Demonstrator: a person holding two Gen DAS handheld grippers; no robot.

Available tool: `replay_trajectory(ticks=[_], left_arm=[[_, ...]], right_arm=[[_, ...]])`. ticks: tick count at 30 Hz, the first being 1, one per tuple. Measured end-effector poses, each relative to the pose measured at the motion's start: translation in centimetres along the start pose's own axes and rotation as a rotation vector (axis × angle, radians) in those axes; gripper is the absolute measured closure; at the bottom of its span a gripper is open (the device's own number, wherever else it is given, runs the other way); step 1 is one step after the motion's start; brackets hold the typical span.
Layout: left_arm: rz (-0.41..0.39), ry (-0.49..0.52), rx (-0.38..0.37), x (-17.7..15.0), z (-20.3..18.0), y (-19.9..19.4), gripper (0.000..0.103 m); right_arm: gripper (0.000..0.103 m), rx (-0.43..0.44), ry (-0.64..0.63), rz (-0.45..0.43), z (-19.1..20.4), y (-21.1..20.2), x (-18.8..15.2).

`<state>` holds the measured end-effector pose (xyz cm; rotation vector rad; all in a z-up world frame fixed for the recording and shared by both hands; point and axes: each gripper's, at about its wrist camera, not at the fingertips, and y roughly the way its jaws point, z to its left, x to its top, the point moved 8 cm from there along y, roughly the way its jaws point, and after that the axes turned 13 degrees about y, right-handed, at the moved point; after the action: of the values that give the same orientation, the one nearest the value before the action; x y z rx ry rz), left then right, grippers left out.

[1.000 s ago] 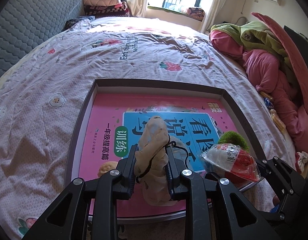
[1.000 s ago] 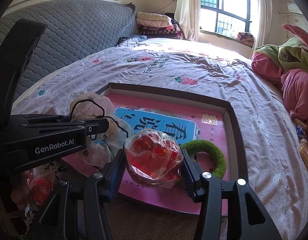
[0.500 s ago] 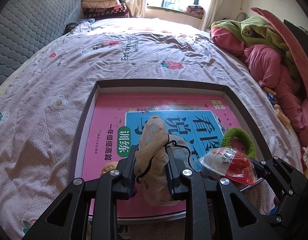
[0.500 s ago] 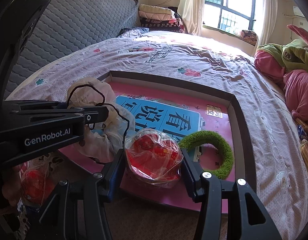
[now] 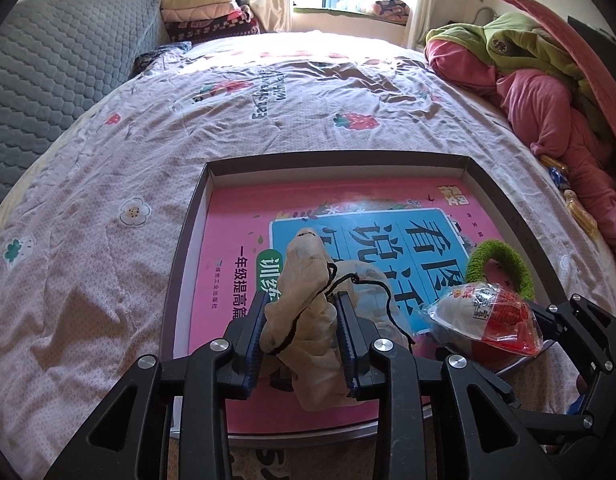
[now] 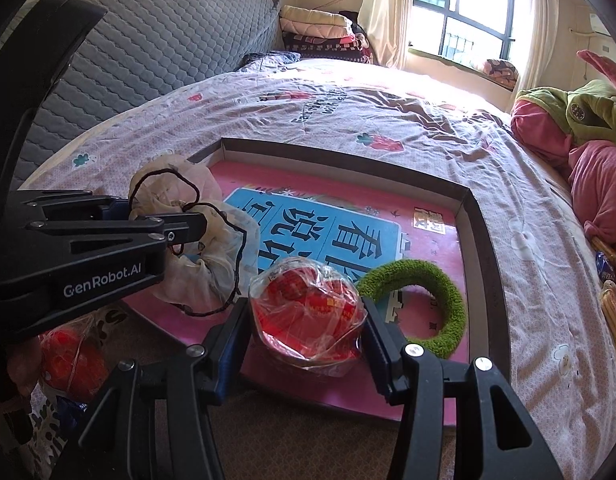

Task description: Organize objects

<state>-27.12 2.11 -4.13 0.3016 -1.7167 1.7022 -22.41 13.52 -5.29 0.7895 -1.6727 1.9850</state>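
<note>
A shallow dark-rimmed tray (image 5: 332,158) lies on the bed with a pink workbook (image 5: 236,216) flat inside it. My left gripper (image 5: 302,300) stands over the tray's near edge. Its jaws are opening, and a cream cloth pouch (image 5: 308,264) with a black drawstring is still between them, touching both pads. Its lower end rests on the workbook. My right gripper (image 6: 306,308) is shut on a clear-wrapped red snack packet (image 6: 308,312), held just above the tray's near right part. A fuzzy green ring (image 6: 452,296) lies in the tray beside that packet.
Pink and green bedding (image 5: 548,92) is heaped along the bed's right side, with small wrapped snacks (image 5: 580,212) by it. A grey quilted headboard (image 5: 48,80) stands at the left. Another red packet (image 6: 72,360) sits low at the left, off the bed.
The left jaws have spread wider around the cloth pouch, which has loosened between them. The right gripper keeps its hold on the red packet and has not moved.
</note>
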Motion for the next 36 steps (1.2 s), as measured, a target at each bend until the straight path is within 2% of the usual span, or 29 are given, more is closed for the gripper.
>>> replay_trajectory(ticks=[4,11,19,36], left_arm=[[0.012,0.019,0.019,-0.1,0.1,0.0,0.057],[0.012,0.028,0.040,-0.3,0.3,-0.2,0.053],[-0.014,0.014,0.053,0.1,0.6,-0.8,0.043],[-0.045,-0.025,0.088,0.5,2.1,-1.8,0.040]], right_arm=[[0.050,-0.008,-0.001,0.003,-0.1,0.0,0.0],[0.049,-0.018,-0.001,0.007,-0.2,0.0,0.0],[0.044,-0.027,0.012,0.010,-0.7,-0.2,0.0],[0.041,-0.050,0.043,-0.016,-2.2,-1.3,0.6]])
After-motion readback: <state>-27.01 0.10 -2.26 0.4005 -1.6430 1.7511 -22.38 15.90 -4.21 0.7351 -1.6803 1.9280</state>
